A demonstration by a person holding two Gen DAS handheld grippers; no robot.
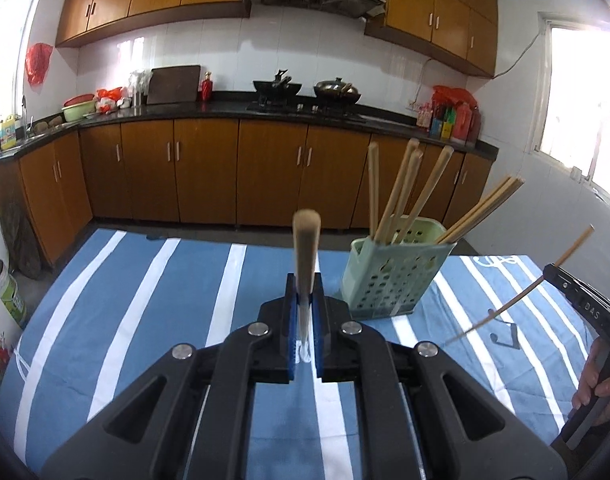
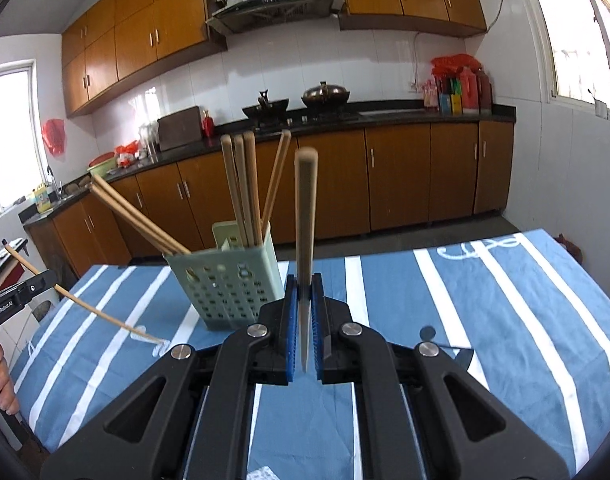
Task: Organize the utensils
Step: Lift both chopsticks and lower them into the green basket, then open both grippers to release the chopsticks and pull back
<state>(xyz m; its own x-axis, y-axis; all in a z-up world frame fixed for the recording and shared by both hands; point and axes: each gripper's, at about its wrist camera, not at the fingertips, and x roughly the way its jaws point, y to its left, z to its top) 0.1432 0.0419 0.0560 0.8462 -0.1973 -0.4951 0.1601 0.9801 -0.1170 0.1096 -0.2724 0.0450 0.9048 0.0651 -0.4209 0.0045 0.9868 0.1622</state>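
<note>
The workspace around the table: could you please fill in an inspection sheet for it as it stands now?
Surface: table under a blue cloth with white stripes.
Job's things: green holder upright, six chopsticks inside; one chopstick in the left grip, another in the right.
Clutter: small dark item on the cloth.
Grippers: left hand-held gripper and right hand-held gripper each shut on a chopstick.
Cables: wall cord beside the cabinets.
Surroundings: kitchen counter, woks, bottles, windows.

table under a blue white-striped cloth [image 2: 485, 312], pale green perforated utensil holder [image 2: 229, 288] standing upright on it
</note>
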